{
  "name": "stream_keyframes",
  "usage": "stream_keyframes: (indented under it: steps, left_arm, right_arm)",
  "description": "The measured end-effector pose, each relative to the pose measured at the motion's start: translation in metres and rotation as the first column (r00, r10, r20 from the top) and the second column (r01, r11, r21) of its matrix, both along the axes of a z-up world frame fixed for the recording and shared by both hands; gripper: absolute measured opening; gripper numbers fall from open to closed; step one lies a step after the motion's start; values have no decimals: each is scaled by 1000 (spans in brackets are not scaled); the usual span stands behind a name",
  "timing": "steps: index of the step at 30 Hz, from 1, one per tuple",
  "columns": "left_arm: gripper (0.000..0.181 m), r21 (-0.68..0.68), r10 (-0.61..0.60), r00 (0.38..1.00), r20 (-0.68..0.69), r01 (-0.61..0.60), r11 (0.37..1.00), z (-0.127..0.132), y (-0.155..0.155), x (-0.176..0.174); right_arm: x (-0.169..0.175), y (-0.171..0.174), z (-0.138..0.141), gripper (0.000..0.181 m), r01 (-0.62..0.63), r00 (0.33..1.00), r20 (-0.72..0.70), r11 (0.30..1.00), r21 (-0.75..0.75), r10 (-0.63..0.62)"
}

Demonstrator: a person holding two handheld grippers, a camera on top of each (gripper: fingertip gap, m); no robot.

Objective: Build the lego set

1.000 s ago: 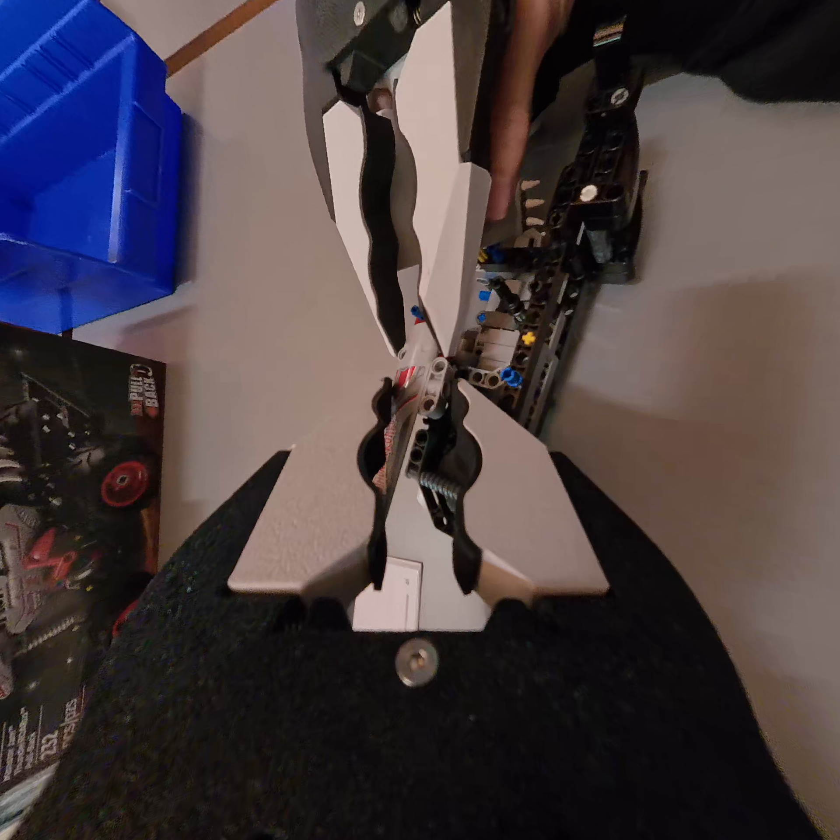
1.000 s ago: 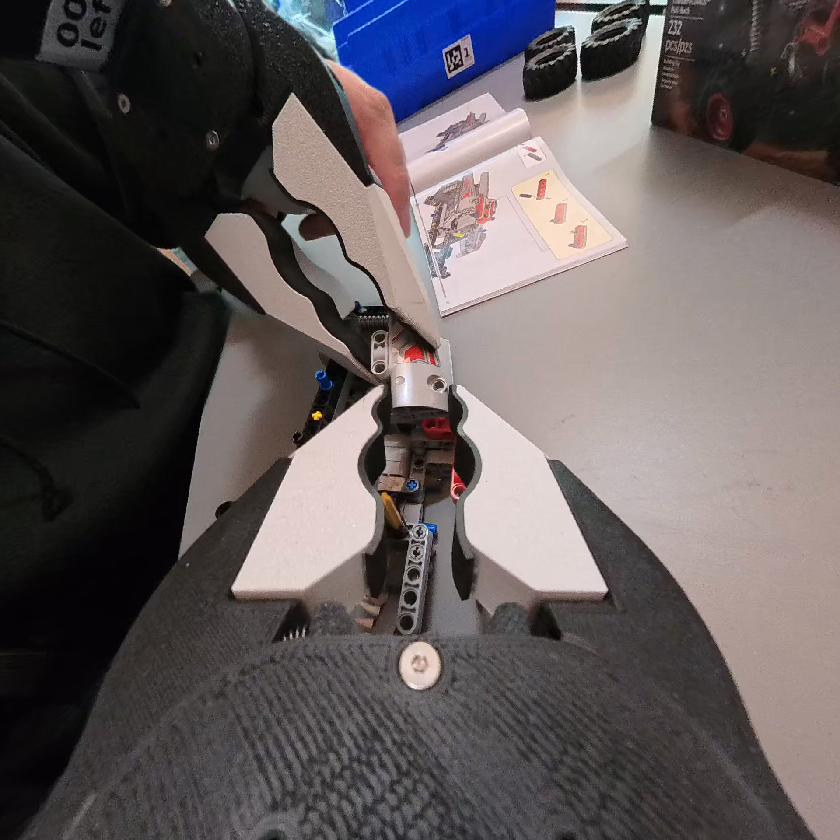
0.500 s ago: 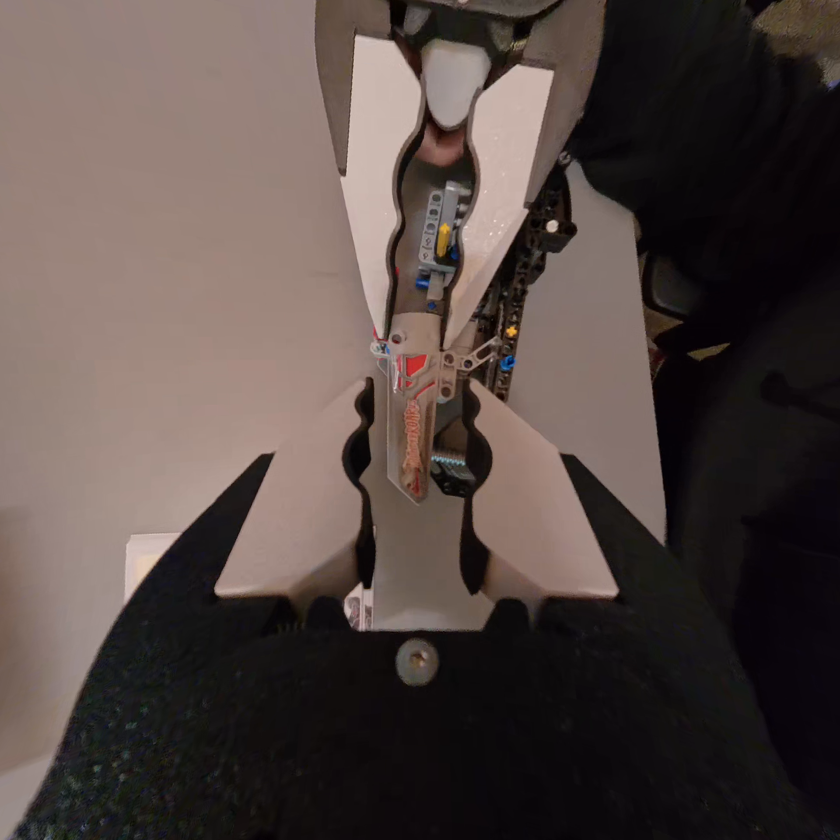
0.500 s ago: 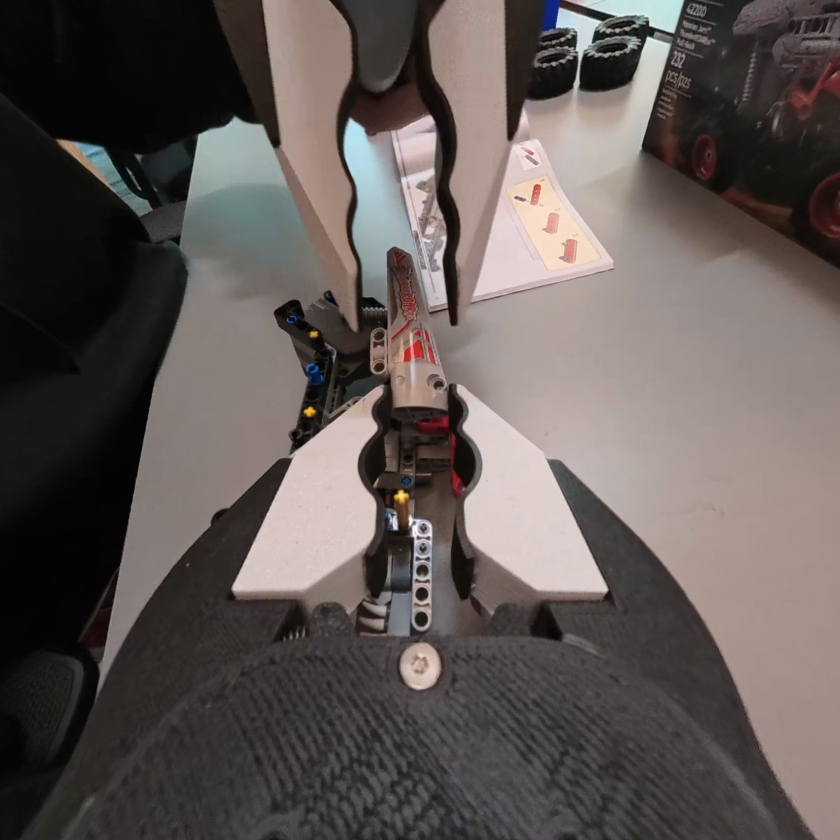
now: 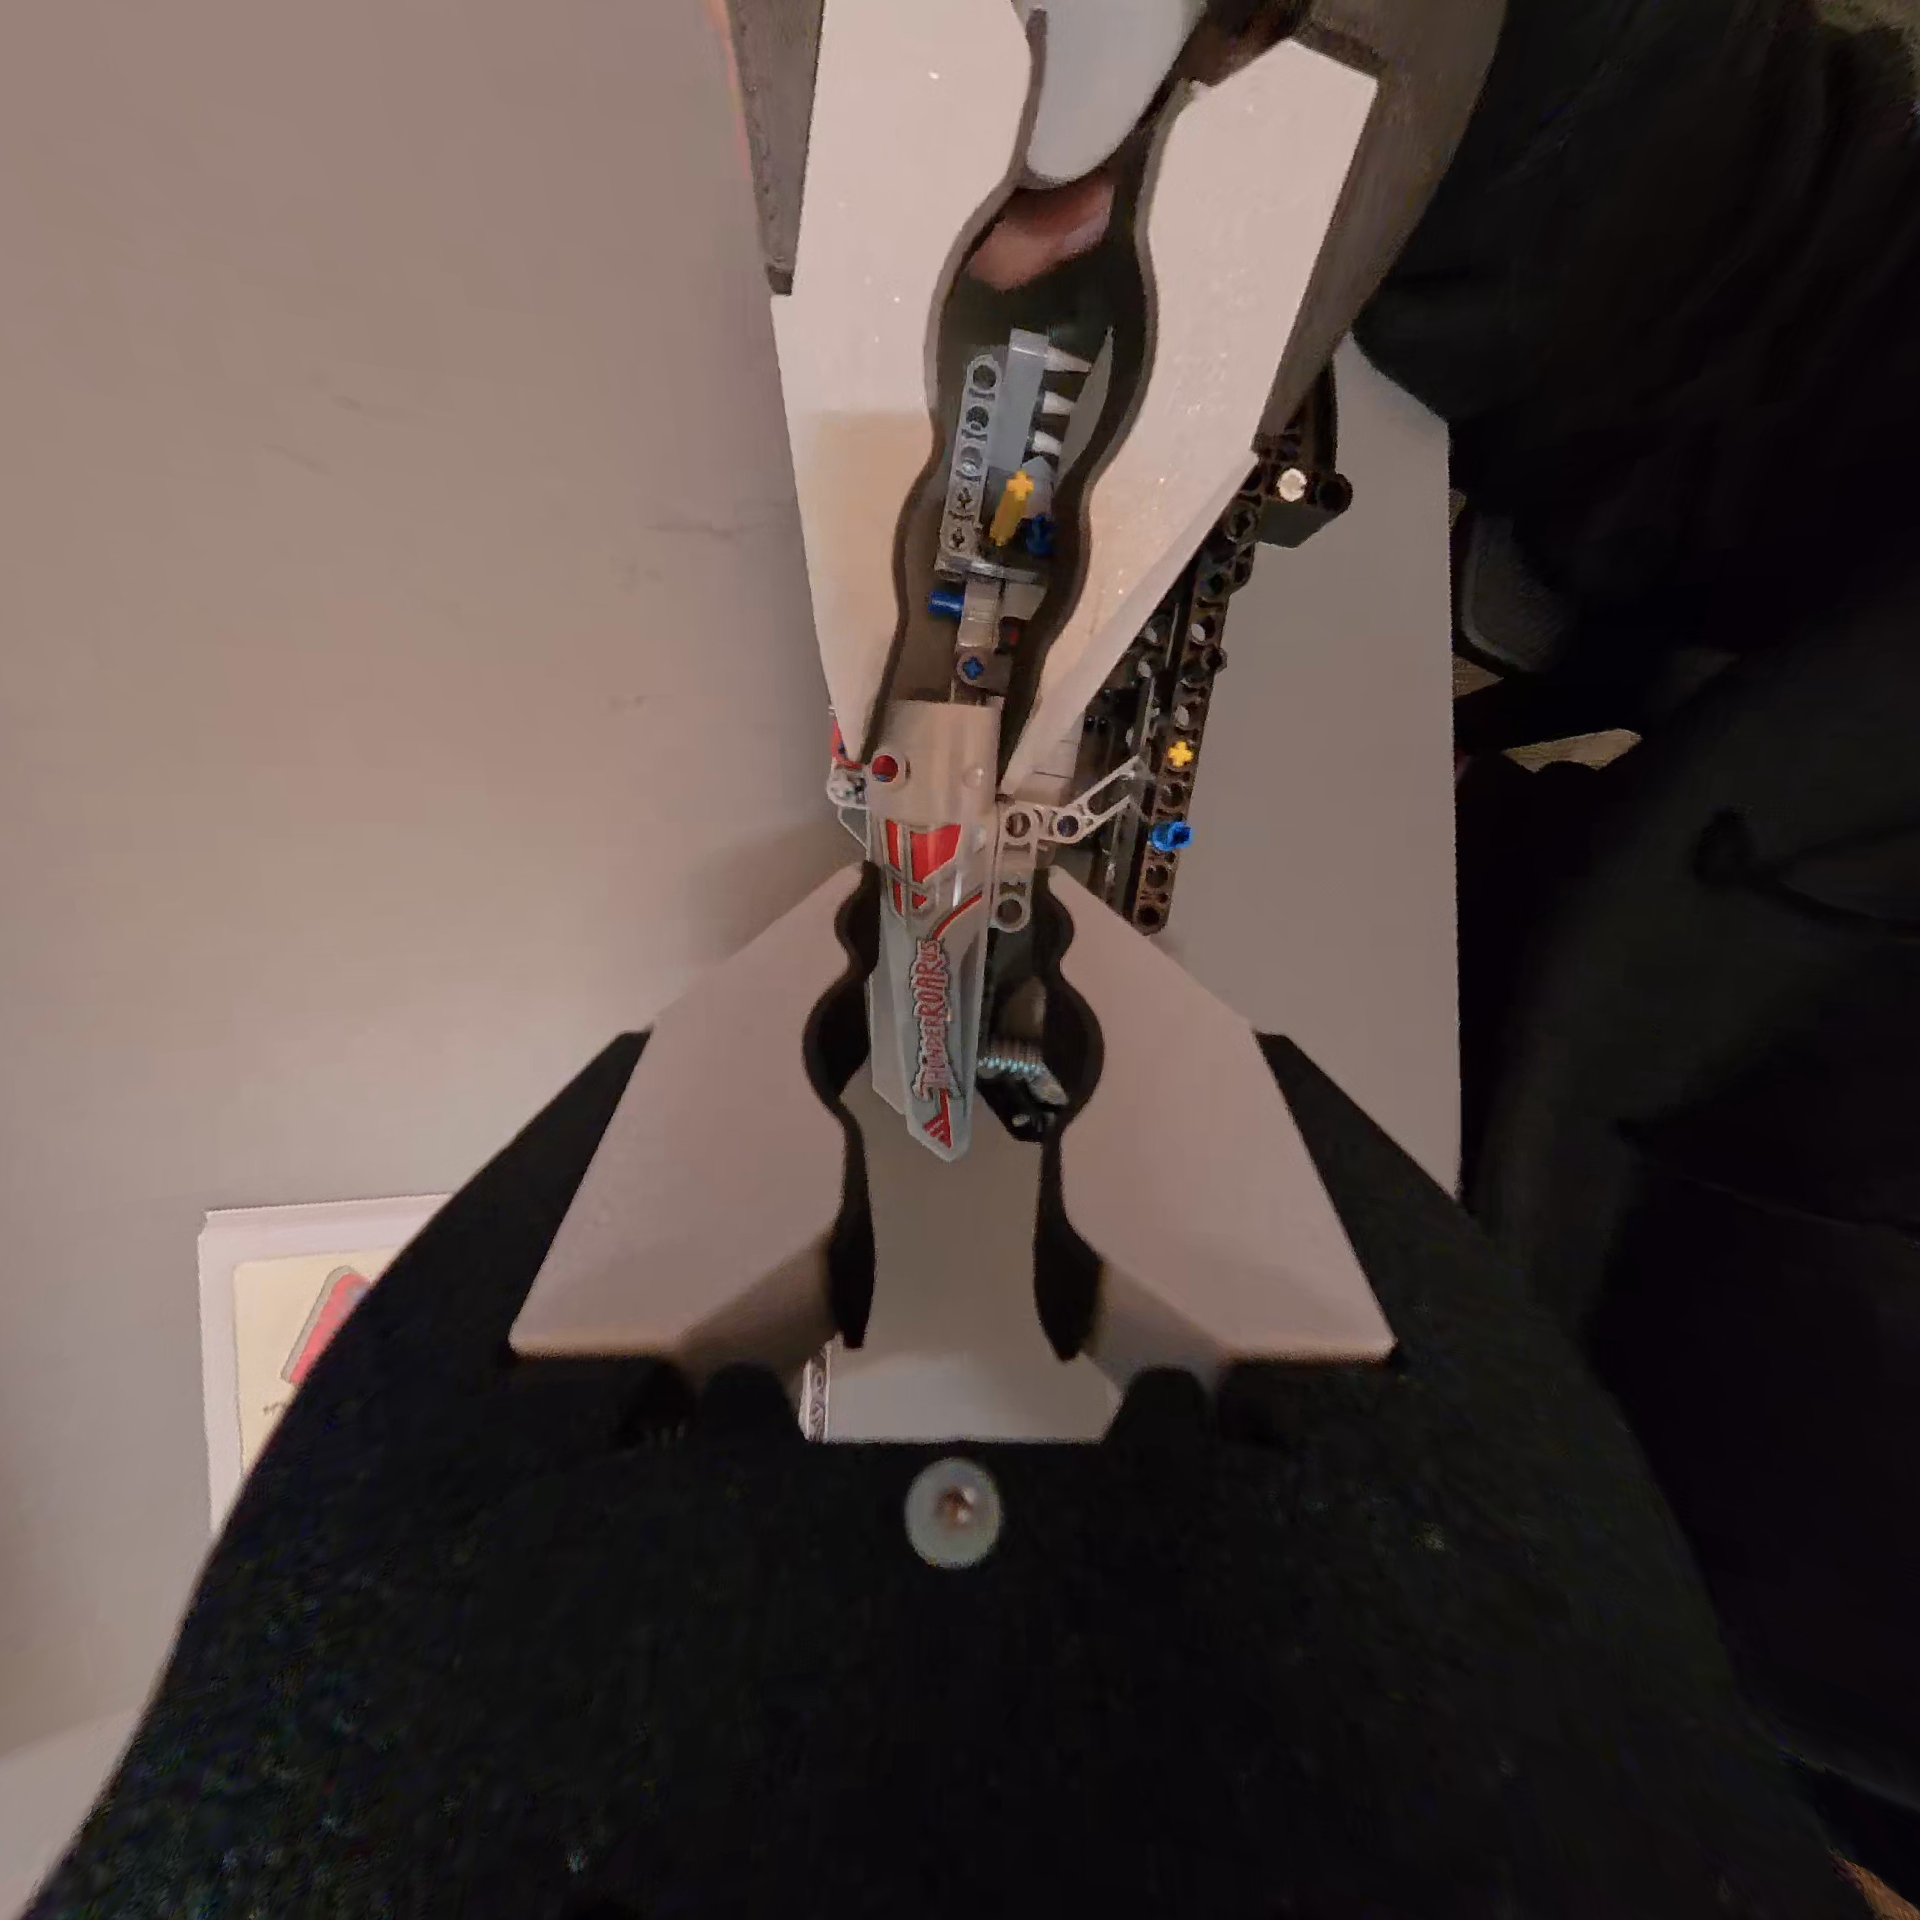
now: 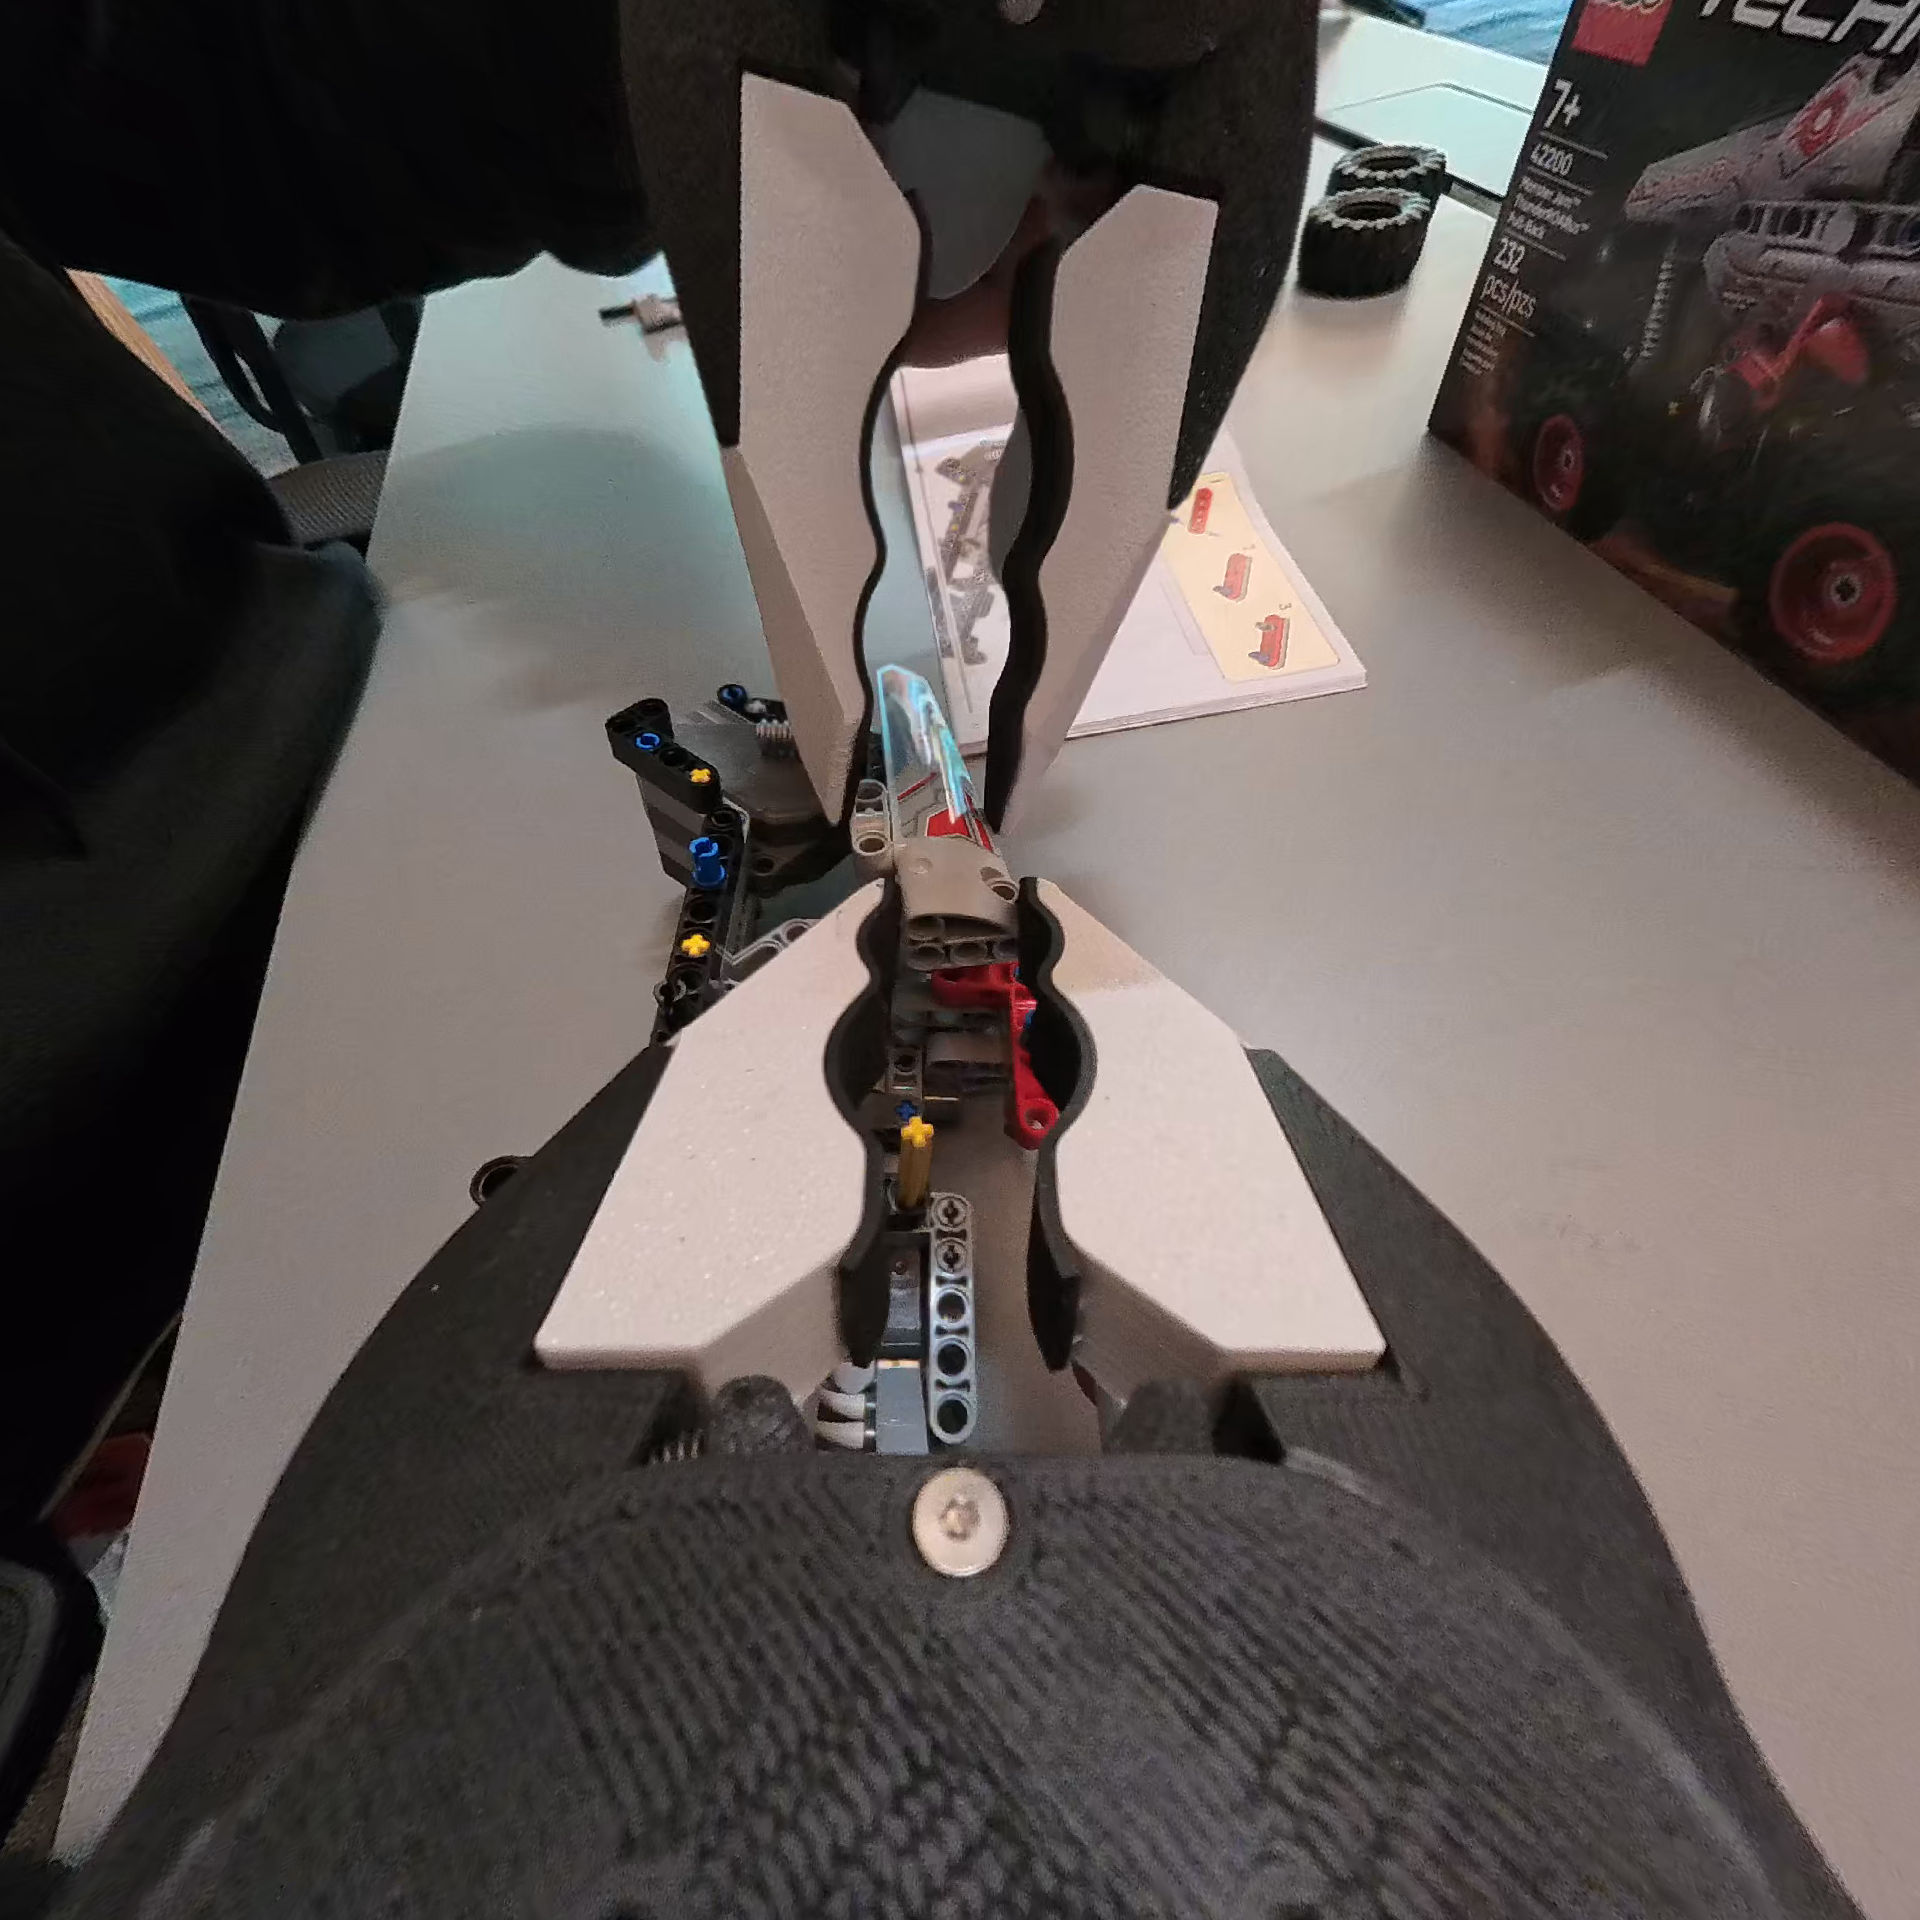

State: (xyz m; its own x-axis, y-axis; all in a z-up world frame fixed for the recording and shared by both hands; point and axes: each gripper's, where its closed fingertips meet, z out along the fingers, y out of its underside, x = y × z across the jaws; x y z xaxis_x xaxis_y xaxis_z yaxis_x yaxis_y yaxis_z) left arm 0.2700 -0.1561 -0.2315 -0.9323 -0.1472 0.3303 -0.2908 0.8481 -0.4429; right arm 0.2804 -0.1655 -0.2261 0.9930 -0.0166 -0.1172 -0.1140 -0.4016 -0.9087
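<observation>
Left wrist view: our left gripper stands parted around the grey stickered body panel, with a gap at either side of the blade, so we read it as released rather than gripping. The opposing right gripper meets the panel's wide end, and the grey lego sub-assembly sits between its fingers. A black beam chassis lies on the white table just beside the fingertips, close to the table's right edge.

Right wrist view: our right gripper is clenched on the grey-and-red lego sub-assembly, whose body panel pokes forward between the left gripper's spread fingers. The black chassis lies on the table to the left, just beside both grippers' tips. Behind are the open instruction booklet, two black tyres and the set's box at the right.

In our judgement the panel could twist or pop off its pins if the left fingers close off-centre on the slim blade, and a downward shove could knock the loose chassis towards the near-left table edge. Open room lies to the right, between the grippers and the box; the left side is crowded by the chassis and the person's dark sleeve.
</observation>
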Motion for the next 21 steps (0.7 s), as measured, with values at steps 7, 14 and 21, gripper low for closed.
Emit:
stream_keyframes:
  steps: [7,14,21]
  left_arm:
    - [26,-18,30,993,-116,-32,999,5,4,-2]
    - [26,-18,0,998,-69,-1,1000,6,5,2]
    - [26,7,-68,996,65,68,998,1,10,4]
  right_arm:
    - [-2,4,4,17,-16,1000,17,999,28,15]
    - [-1,3,3,18,0,1000,-22,999,43,1]
    - [1,3,1,23,26,995,-100,999,40,-22]
